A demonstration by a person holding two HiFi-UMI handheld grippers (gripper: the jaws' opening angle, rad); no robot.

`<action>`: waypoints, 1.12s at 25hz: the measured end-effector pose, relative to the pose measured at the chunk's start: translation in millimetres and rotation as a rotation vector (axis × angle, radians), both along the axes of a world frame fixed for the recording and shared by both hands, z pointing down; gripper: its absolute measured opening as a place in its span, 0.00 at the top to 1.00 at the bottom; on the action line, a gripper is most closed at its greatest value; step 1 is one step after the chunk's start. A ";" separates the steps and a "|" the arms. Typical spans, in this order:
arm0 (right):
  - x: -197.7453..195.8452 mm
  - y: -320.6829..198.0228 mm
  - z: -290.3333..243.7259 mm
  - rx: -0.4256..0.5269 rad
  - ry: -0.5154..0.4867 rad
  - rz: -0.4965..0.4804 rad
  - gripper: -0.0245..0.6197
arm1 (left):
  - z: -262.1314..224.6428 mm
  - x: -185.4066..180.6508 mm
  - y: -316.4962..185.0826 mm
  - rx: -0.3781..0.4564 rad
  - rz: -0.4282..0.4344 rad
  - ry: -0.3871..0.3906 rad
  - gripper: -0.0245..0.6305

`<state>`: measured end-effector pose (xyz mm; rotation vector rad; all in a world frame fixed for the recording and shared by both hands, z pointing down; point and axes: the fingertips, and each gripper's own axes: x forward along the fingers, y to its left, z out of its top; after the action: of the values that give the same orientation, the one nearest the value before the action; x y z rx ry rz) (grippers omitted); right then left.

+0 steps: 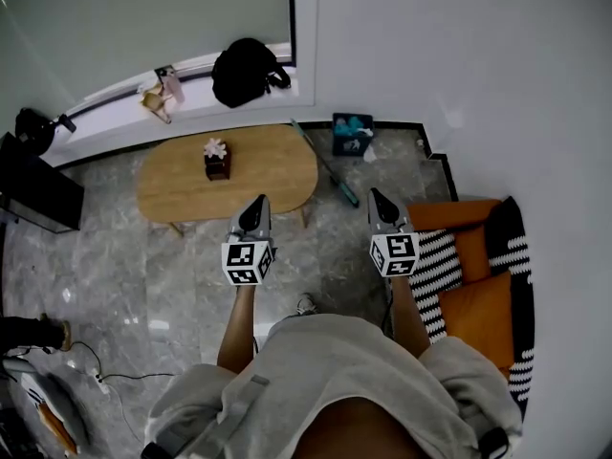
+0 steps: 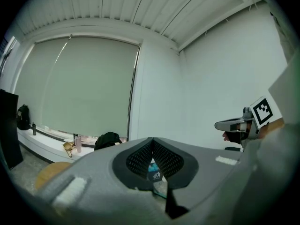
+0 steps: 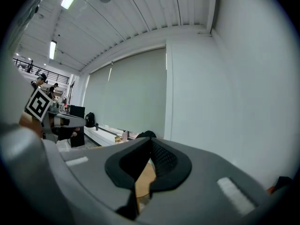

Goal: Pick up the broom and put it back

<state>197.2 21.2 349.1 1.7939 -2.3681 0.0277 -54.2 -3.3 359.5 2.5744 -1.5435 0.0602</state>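
Jaws of the right gripper (image 3: 151, 139) are being held shut, pads together, with nothing between them. Jaws of the left gripper (image 2: 152, 139) are being kept closed at the tips too, and are empty. Both are being pointed roughly level, forward over the floor (image 1: 124, 266), and nothing is being touched by either.

The broom (image 1: 325, 163) is being left flat on the floor, ahead of and below both sets of jaws, not yet picked up. Its long axis is lying on a diagonal. The near end is just ahead and slightly left of the right jaws. The far end is angled away to the left, toward the wall. Which end carries the bristles cannot be told.

From the left jaws the handle is lying ahead and well off to the right, past the rounded end of the worktop (image 1: 191, 175). A teal box (image 1: 351, 134) is sitting near the far end, on its right.

Judgement: the right hand is being favoured as the nearer one. The jaws are likely needing to be opened, tipped down and turned so they close across the slanted handle, not along it.
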 end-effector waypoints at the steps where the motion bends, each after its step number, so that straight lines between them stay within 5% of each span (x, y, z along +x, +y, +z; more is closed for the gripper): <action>1: -1.0 -7.4 -0.3 0.002 0.000 0.005 0.96 | 0.2 -2.4 -7.2 0.000 0.004 -0.001 0.96; 28: -15.2 -147.3 35.0 -0.047 0.006 -0.027 0.96 | 31.9 -15.4 -146.3 -0.040 -0.015 -0.002 0.96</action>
<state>182.0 -126.1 384.1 1.7379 -2.3674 0.0746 -69.6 -149.6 391.4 2.5328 -1.5468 0.0909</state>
